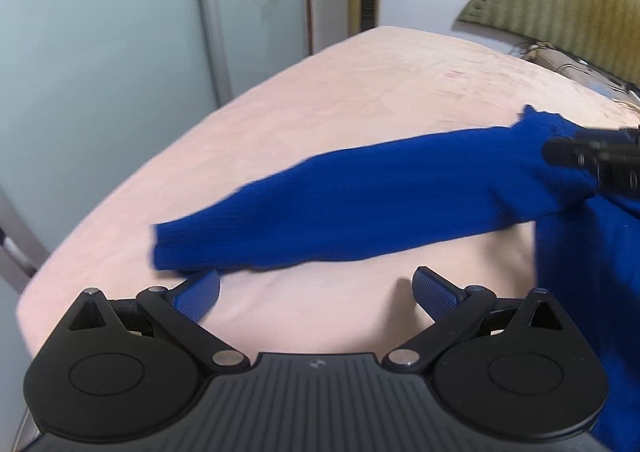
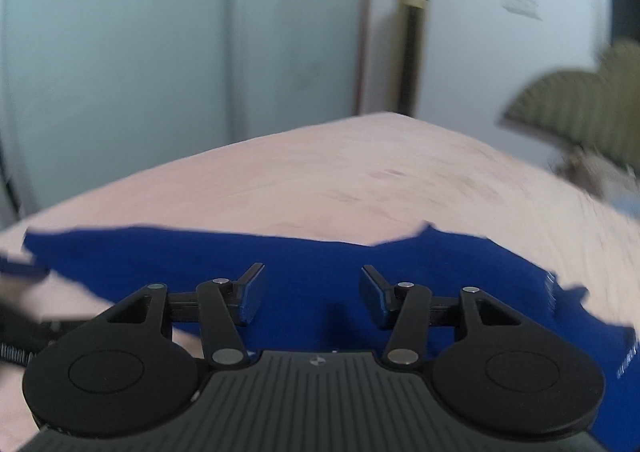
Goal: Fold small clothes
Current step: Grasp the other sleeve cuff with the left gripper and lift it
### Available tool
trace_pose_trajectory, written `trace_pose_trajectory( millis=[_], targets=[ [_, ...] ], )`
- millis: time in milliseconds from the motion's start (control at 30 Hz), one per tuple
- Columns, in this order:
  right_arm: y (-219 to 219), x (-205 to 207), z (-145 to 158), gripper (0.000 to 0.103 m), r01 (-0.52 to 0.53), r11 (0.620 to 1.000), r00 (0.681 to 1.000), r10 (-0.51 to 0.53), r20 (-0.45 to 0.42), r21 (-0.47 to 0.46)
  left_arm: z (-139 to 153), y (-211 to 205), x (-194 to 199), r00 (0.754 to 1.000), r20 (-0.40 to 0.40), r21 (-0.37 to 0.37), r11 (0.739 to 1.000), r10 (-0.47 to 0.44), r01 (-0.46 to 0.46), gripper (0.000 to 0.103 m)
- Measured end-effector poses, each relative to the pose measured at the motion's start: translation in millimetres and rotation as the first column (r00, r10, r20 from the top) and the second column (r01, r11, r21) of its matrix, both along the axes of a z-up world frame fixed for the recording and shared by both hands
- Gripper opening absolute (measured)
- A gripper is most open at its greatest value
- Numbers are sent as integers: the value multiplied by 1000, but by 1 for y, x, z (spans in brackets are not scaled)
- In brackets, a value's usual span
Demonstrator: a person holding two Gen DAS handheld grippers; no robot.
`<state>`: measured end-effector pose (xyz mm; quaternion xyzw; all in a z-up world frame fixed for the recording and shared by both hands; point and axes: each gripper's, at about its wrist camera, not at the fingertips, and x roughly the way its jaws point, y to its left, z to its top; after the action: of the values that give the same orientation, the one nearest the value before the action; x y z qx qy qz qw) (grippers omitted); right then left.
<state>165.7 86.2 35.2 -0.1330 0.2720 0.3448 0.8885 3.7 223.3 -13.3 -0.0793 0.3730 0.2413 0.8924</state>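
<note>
A bright blue knitted sweater (image 1: 360,212) lies on the pink bed sheet (image 1: 320,100), one sleeve stretched out to the left and its body at the right edge. My left gripper (image 1: 316,284) is open wide just short of the sleeve, its left pad (image 1: 200,294) close under the cuff, with nothing between the jaws. In the right wrist view, my right gripper (image 2: 314,292) stands open over the sweater (image 2: 312,248), and no cloth is pinched between its pads. Its black body (image 1: 600,164) shows blurred over the sweater's shoulder in the left wrist view.
The bed's rounded edge (image 1: 80,236) drops off at the left, towards pale glass doors (image 1: 100,32). An olive quilted headboard (image 1: 560,0) and some bedding (image 1: 580,68) lie at the far right. Bare pink sheet (image 2: 360,172) extends beyond the sweater.
</note>
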Motion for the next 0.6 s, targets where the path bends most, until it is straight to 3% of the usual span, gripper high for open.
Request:
trace_pose_trajectory(
  millis=[133, 233, 333, 433, 500, 600],
  targets=[
    [8, -3, 0, 59, -23, 1000, 999, 24, -40, 11, 2, 22, -18, 997, 55, -52, 997, 62, -60, 103],
    [6, -13, -1, 63, -12, 1000, 999, 13, -46, 12, -1, 48, -32, 984, 116, -253, 962, 134, -101, 103],
    [0, -19, -1, 66, -5, 1000, 999, 6, -41, 21, -7, 67, -49, 942, 242, -476, 875, 231, -92, 103],
    [-7, -32, -1, 71, 5, 999, 1000, -4, -23, 34, -15, 79, -50, 907, 293, -595, 801, 302, -74, 103],
    [-11, -37, 0, 73, 10, 999, 1000, -9, -12, 37, -23, 88, -49, 874, 329, -694, 719, 358, -33, 103],
    [-17, -42, 1, 75, 21, 999, 1000, -21, -4, 46, -34, 98, -44, 833, 357, -771, 637, 423, 7, 103]
  ],
)
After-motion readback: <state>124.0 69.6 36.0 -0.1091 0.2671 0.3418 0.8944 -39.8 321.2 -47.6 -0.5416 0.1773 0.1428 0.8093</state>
